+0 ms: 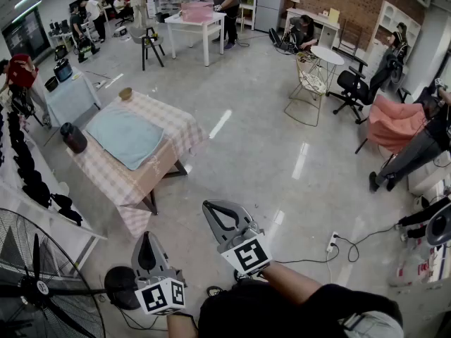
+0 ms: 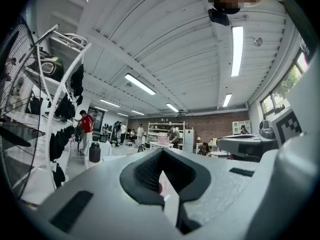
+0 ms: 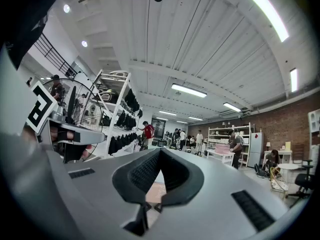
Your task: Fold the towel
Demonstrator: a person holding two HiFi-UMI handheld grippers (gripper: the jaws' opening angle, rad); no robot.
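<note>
Presently, towel (image 1: 125,136), pale blue, lies spread flat on the checked-cloth bench (image 1: 113,182), upper left of the head view. A dark flask (image 1: 73,137) stands just left of it. Left tool (image 1: 146,236): jaws together, nothing between them, pointing level, well apart from the towel with open floor between. Right tool (image 1: 210,208): jaws likewise closed and empty, just right of the left one, also well short of the bench
</note>
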